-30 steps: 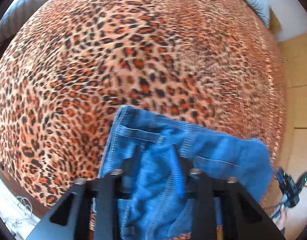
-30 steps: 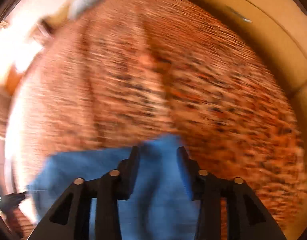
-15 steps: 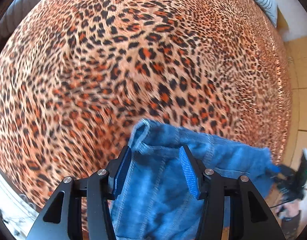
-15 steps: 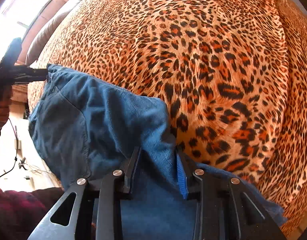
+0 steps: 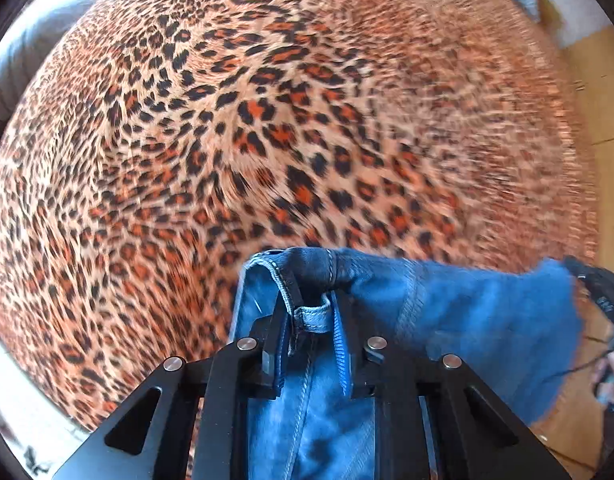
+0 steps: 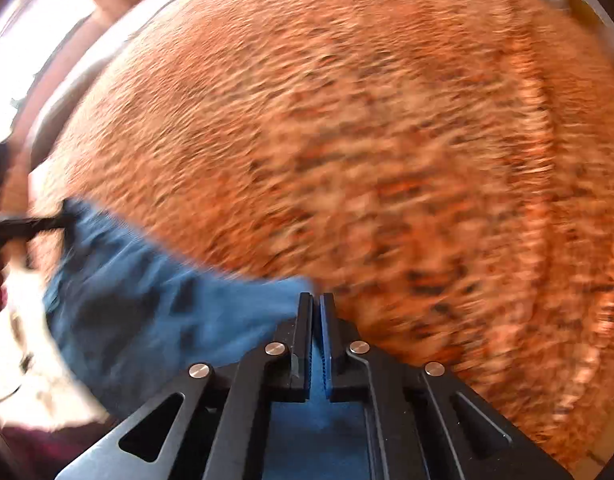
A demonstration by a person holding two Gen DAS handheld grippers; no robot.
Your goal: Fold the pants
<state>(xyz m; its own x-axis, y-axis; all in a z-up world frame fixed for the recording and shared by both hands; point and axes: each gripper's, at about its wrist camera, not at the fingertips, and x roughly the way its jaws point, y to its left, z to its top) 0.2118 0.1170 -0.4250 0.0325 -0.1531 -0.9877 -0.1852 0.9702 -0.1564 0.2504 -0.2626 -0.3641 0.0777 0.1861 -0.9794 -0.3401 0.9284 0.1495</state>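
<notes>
The right wrist view is smeared by motion blur, so the leopard-print cover (image 6: pixel 367 140) ahead of the right claw (image 6: pixel 317 300) is hard to read; its fingers stand nearly together, pinching a fold of the blue pants (image 6: pixel 155 312), which trail away to its left toward the other claw. The left claw (image 5: pixel 311 312) is closed partway on the waistband and a belt loop (image 5: pixel 313 314) of the pants (image 5: pixel 467 320), which spread to its right and run down between its fingers, cut off by the frame edge. The pants hang just above the cover (image 5: pixel 227 140) in front of both claws.
</notes>
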